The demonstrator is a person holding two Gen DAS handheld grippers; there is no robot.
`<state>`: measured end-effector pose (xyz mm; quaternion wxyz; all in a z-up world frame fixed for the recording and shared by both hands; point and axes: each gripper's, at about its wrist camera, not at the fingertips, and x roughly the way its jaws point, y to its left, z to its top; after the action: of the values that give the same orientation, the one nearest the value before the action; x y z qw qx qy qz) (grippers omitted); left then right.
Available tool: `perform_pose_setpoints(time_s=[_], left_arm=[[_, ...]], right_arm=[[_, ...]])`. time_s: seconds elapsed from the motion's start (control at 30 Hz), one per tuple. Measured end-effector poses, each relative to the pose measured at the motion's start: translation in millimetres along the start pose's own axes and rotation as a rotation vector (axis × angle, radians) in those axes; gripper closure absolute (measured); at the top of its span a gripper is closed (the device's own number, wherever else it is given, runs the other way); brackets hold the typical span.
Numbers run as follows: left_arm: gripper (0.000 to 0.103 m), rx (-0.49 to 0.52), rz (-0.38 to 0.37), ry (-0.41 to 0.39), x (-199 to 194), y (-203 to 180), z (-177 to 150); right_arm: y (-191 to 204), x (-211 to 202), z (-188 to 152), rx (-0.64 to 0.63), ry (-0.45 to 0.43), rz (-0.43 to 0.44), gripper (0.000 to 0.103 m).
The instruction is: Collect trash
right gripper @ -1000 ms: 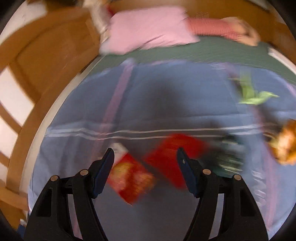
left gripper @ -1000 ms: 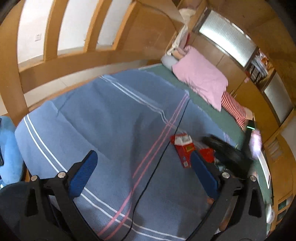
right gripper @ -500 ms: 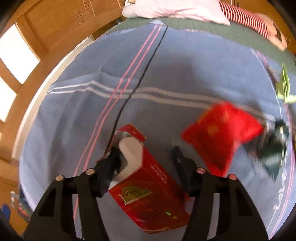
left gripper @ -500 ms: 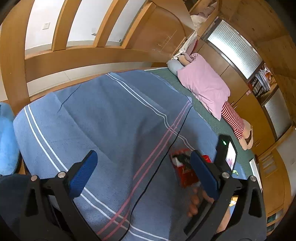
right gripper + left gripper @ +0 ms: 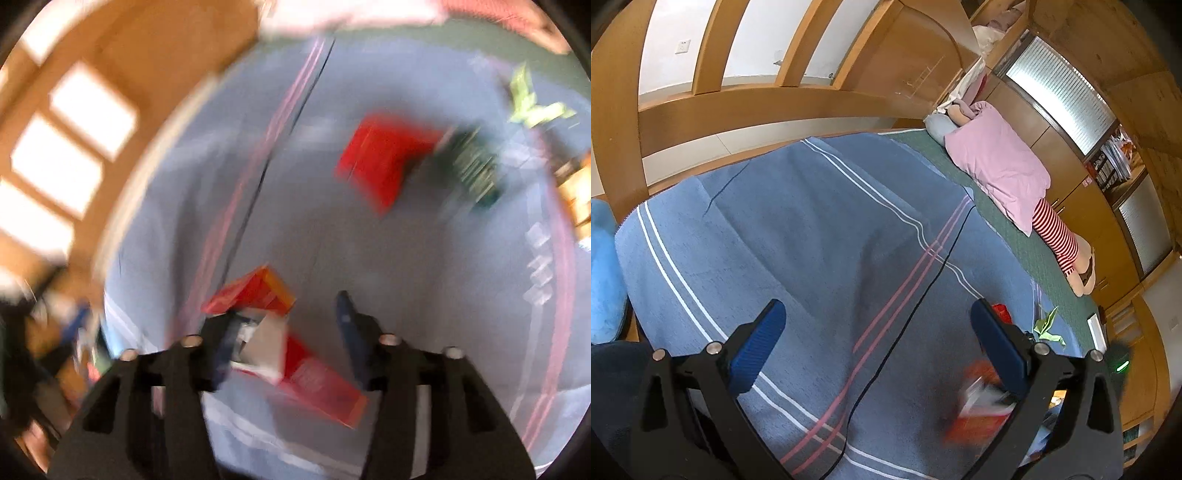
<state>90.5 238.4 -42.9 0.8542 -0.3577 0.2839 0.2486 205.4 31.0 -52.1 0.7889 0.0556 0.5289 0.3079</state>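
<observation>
Closest thing to me is the right gripper (image 5: 282, 314), tipped down over the blanket (image 5: 406, 277), with the red box (image 5: 314, 376) sitting in the gap. The jaws have just been opening. The left finger is up against the box's open flap end, while bare blanket shows between the box and the right finger, so I'd call it apart and not really clamped. It's all smeared though, so take that loosely.

The box's long axis runs diagonally, with the torn-open end up by the left finger and the closed end slanting back toward the right of the handle. My guess is that slant is why it's only caught at one corner, and it'll want squaring up before a proper squeeze.

The left gripper (image 5: 877, 310) hangs wide apart with nothing in it, probably just waiting its turn. A black cable (image 5: 923, 288) runs under it.

Further out on the blanket there's more trash: a red packet (image 5: 384, 155) touching a dark green one (image 5: 476, 166), then a green paper scrap (image 5: 532, 107). A pink pillow (image 5: 997, 173) lies at the far end.
</observation>
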Motion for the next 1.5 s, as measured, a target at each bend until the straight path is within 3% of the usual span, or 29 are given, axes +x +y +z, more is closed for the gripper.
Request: perform_pose_setpoints(time_s=[0.07, 0.2, 0.3, 0.4, 0.57, 0.67, 0.83, 0.87, 0.93, 0.97, 1.03, 1.1, 1.2, 1.3, 1.43, 1.5], left_arm=[[0.003, 0.01, 0.005, 0.009, 2, -1, 0], [0.003, 0.035, 0.01, 0.022, 6, -5, 0], [0.003, 0.056, 0.016, 0.015, 6, -7, -1], [0.003, 0.066, 0.021, 0.013, 7, -9, 0], [0.003, 0.053, 0.015, 0.018, 9, -8, 0], [0.003, 0.046, 0.015, 0.015, 8, -7, 0], [0.003, 0.04, 0.016, 0.013, 7, -6, 0], [0.003, 0.041, 0.017, 0.012, 7, -7, 0], [0.003, 0.042, 0.019, 0.011, 7, -7, 0], [0.003, 0.044, 0.021, 0.01, 7, -8, 0], [0.003, 0.047, 0.023, 0.006, 7, -8, 0], [0.003, 0.05, 0.025, 0.007, 7, -8, -1], [0.003, 0.05, 0.025, 0.007, 7, -7, -2], [0.003, 0.049, 0.026, 0.007, 7, -6, -2], [0.003, 0.051, 0.028, 0.006, 7, -6, -1], [0.003, 0.055, 0.031, 0.004, 7, -6, -1]], right_arm=[[-16, -15, 20, 0.082, -0.127, -0.05, 0.035], [-38, -9, 55, 0.192, -0.224, -0.198, 0.034], [-46, 14, 70, 0.239, -0.204, -0.211, 0.034], [-45, 30, 60, 0.274, -0.135, -0.127, 0.034], [-8, 41, 33, 0.061, -0.003, -0.132, 0.033], [-8, 35, 15, 0.07, 0.077, -0.039, 0.033], [-4, 0, 9, 0.088, 0.062, 0.123, 0.028], [-2, -1, 8, 0.072, 0.069, 0.105, 0.027], [3, -3, 3, -0.022, 0.091, -0.082, 0.027], [0, -9, 2, -0.036, 0.076, -0.083, 0.027], [-9, -18, -5, 0.02, 0.066, 0.059, 0.027], [-17, -19, -13, 0.052, 0.084, 0.06, 0.027], [-24, -27, -21, 0.088, 0.057, 0.137, 0.027], [-37, -32, -23, 0.134, -0.006, 0.081, 0.027], [-48, -26, -20, 0.167, -0.071, -0.068, 0.027], [-49, -16, -19, 0.174, -0.071, -0.09, 0.036]])
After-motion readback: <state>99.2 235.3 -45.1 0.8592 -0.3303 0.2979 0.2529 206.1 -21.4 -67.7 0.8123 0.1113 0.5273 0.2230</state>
